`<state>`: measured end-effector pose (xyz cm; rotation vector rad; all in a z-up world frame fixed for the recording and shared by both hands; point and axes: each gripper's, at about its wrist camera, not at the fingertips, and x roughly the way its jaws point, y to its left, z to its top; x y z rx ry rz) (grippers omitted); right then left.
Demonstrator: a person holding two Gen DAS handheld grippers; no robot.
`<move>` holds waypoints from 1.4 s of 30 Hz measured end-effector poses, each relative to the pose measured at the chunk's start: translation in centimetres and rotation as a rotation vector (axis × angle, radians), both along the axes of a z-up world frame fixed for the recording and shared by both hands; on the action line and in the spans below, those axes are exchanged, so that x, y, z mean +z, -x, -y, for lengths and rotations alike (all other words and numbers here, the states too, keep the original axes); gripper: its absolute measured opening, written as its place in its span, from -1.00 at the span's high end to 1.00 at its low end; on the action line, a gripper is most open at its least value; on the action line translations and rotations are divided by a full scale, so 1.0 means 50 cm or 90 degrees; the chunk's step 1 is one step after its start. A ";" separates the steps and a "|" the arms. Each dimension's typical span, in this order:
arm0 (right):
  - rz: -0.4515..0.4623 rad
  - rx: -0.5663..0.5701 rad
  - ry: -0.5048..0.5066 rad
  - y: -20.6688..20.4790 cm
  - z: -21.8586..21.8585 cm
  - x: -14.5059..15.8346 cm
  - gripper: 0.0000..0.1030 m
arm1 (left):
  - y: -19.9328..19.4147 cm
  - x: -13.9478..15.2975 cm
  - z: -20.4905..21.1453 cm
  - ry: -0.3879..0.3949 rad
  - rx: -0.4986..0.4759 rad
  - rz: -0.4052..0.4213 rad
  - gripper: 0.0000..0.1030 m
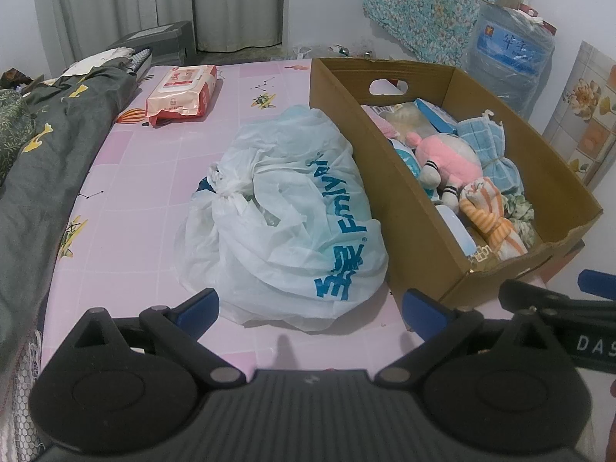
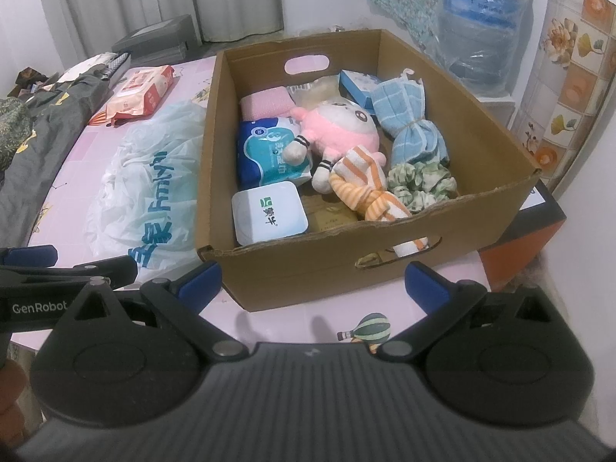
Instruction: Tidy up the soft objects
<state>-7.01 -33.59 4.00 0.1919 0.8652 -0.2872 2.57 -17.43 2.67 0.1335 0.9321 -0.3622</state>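
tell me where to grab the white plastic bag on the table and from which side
Probably the knotted neck of the white plastic bag, taken from above with the left gripper: it is the one narrow, bunched part, facing left, away from the cardboard box.

Your left wrist view faces the plastic bag point(image 1: 285, 211) close-up; your right faces the cardboard box point(image 2: 346, 265). Both share bag and box.

Home bedroom: curtains point(image 1: 161, 4), bedding point(image 1: 57, 146), water jug point(image 1: 508, 54).
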 end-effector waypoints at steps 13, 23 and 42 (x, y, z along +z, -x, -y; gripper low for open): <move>-0.001 -0.004 -0.003 0.003 -0.002 -0.002 -0.98 | -0.001 0.000 0.000 0.000 0.000 0.000 -0.98; 0.000 -0.004 -0.002 0.002 -0.002 -0.001 -0.98 | 0.000 0.001 -0.001 0.000 0.000 0.001 -0.98; 0.001 -0.004 -0.003 0.003 -0.002 0.001 -0.98 | 0.000 0.007 -0.003 0.000 -0.001 0.004 -0.98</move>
